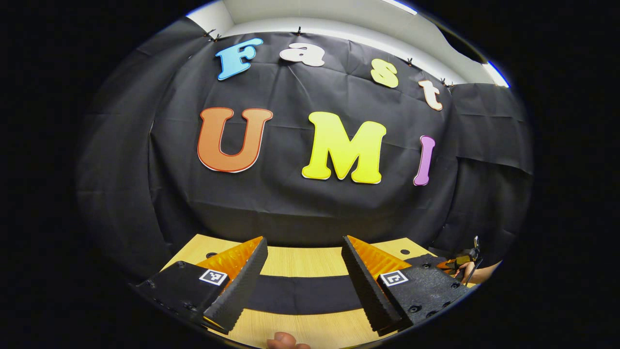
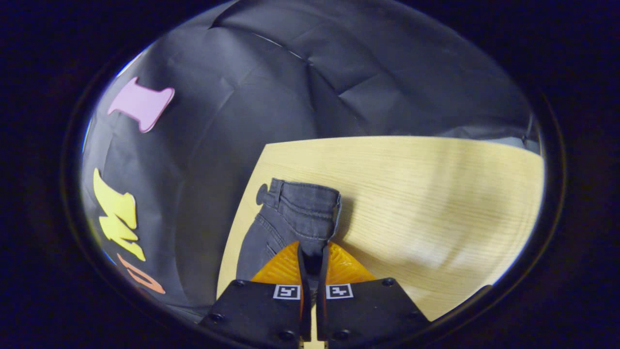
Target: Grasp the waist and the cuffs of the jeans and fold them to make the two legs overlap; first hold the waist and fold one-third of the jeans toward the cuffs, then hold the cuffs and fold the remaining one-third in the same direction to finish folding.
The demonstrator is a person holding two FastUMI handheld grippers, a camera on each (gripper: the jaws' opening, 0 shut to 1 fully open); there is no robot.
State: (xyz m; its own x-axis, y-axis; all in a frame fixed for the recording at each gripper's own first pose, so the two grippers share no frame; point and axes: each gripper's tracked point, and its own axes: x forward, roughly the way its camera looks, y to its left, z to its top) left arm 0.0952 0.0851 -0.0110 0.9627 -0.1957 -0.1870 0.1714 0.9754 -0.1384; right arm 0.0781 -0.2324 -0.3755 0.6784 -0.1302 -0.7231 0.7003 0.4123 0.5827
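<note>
The right gripper [image 2: 312,257] has its 2 fingers pressed nearly together, pinching the jeans [image 2: 290,218] close to the waistband, whose edge lies toward the far end of the table [image 2: 436,194]. The left gripper [image 1: 302,276] hangs above the table with its fingers spread wide and nothing between them; below them a dark band crosses the wood, likely the jeans, though I cannot tell which part. A hand [image 1: 477,272] with the other gripper shows at the far right of the left gripper view. My judgement: the task is early, with the waist end grasped, the cuff end not yet taken, and none of the 3 folds seen as done
</note>
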